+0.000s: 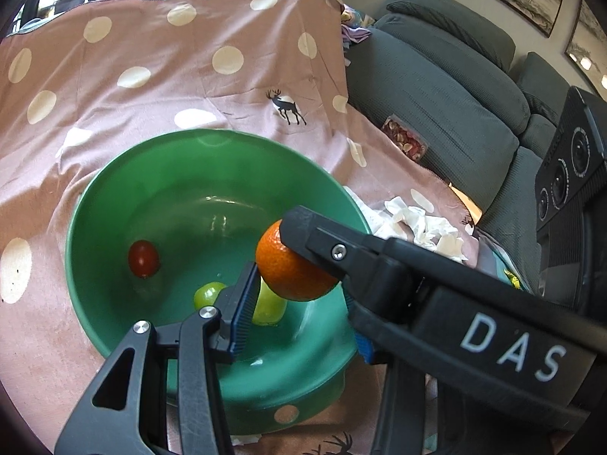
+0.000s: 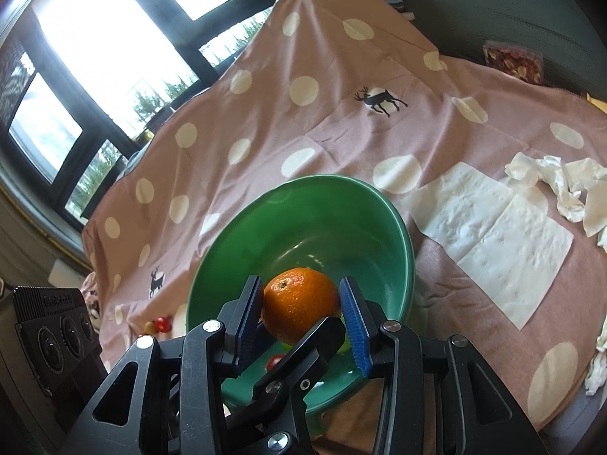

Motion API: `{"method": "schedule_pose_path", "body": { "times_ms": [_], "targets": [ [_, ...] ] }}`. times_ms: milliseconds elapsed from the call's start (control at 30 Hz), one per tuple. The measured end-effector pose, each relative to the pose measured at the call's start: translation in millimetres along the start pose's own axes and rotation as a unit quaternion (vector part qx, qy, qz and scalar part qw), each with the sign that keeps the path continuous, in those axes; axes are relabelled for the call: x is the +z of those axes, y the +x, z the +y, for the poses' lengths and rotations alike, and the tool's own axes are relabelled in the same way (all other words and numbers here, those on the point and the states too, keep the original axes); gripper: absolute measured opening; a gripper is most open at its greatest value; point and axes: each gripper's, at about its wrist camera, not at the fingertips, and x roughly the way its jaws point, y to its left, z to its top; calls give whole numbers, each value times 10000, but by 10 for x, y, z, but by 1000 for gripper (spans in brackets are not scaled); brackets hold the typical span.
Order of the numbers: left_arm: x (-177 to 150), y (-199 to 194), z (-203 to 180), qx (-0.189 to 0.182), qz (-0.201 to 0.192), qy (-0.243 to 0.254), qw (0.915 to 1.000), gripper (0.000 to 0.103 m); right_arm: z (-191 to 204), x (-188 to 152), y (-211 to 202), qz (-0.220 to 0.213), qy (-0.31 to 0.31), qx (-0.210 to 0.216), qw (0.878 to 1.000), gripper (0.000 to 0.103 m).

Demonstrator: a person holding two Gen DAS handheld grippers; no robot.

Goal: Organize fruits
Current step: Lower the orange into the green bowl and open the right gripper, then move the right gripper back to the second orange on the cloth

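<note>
Pink dotted cloth [image 2: 341, 121] underlies the green bowl [image 2: 394, 227]; both my grippers [image 2: 301, 309] clamp one orange [image 2: 299, 303] above its lower-centre interior.

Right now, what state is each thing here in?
tangerine: clamped between right gripper pads, over the bowl.
green bowl: upright, holding a small red fruit and two green grapes.
left gripper: one pad against the tangerine, other pad hidden.
flat tissue: unfolded.
other tissues: crumpled.
</note>
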Motion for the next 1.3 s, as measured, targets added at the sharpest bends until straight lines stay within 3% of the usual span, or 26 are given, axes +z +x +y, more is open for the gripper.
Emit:
{"method": "schedule_pose_path", "body": {
  "times_ms": [433,633,867,967,1133,1300],
  "targets": [
    [-24,68,2,-15,163,-74,9998,45,-102,9,59,167,201,-57,9996,44],
    [-30,16,-19,56,37,-25,10000,43,-100,9,62,161,187,-108,9996,44],
    [-30,-340,93,91,-273,-115,9995,55,-64,15,-45,-208,155,-89,9996,44],
    [-46,-603,241,301,-443,-224,9983,62,-34,14,-49,-262,144,-154,9994,44],
    [-81,-1002,568,995,-669,-530,9914,71,21,23,-31,-240,147,-189,9994,44],
    [-300,-1401,1071,1935,-895,-966,9722,75,152,14,-29,-261,-35,-197,9995,45]
  ]
}}
